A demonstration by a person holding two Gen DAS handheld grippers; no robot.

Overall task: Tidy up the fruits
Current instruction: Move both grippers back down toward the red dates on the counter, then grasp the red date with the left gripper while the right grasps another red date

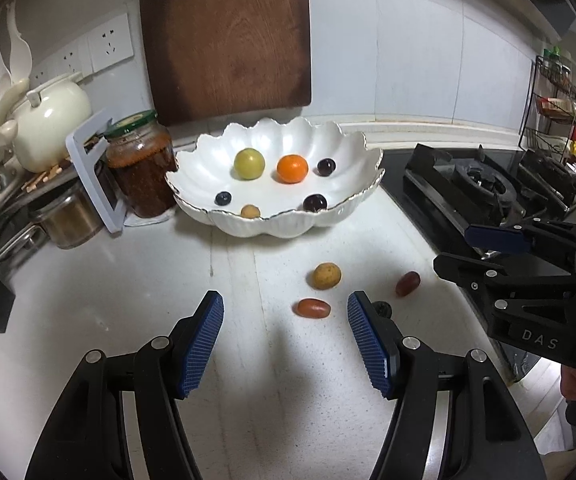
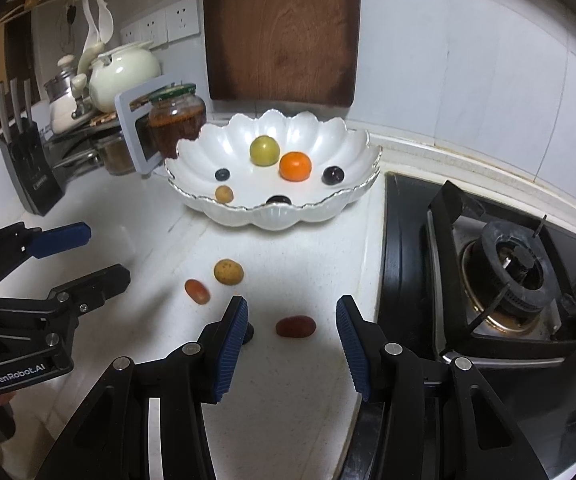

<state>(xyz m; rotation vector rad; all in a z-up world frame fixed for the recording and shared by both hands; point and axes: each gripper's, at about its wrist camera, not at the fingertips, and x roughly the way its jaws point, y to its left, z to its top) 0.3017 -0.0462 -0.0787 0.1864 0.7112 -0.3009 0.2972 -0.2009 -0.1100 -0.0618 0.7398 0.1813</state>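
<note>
ribbed blue pads on our left gripper (image 1: 286,312) are standing spread over the speckled white counter (image 1: 128,280), pinching nothing. our right gripper (image 2: 291,316) is likewise hanging spread, with a smooth oblong dark-red fruit (image 2: 295,326) lying between its fingers, long axis running left to right. farther off, an oblong orange-red fruit (image 2: 197,291) is lying slantwise beside a round speckled tan fruit (image 2: 228,271). far behind, we are seeing the scalloped white bowl (image 2: 328,136) holding six round fruits.
</note>
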